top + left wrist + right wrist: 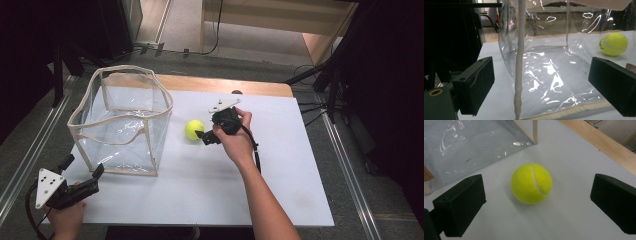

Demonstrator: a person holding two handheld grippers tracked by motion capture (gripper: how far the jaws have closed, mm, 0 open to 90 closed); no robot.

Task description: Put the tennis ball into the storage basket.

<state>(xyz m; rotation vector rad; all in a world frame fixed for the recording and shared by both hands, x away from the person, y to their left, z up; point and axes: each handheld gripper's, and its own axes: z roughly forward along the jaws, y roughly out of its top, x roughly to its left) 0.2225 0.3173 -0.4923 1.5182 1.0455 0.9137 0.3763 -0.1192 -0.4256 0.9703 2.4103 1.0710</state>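
The tennis ball [194, 129] lies on the white table [280, 170], just to the 9 o'clock side of the right gripper [204, 137] in the high view. In the right gripper view the ball [531, 183] sits on the bare surface between the two black jaws and a little ahead of them, toward 12 o'clock; the jaws stand wide apart, with a clear gap on each side of the ball, and touch nothing. The right hand [235, 142] holds that gripper low over the table.

At 9 o'clock from the ball stands the clear plastic bin [122, 120] with its cream edging, near the ball but apart from it. In the right gripper view the bin's wall [471, 147] fills the 10 to 11 o'clock area, one corner post just beyond the ball. Nothing lies between the jaws and the ball.

The left gripper [82, 167] is at 7 o'clock of the bin, near the table's front left corner, held by the left hand [65, 215]. Its jaws are also spread wide and hold nothing; in the left gripper view they frame a corner seam of the bin [520, 62], and the ball [613, 44] shows through the clear walls at 2 o'clock. A wooden strip [225, 86] borders the table's far edge.
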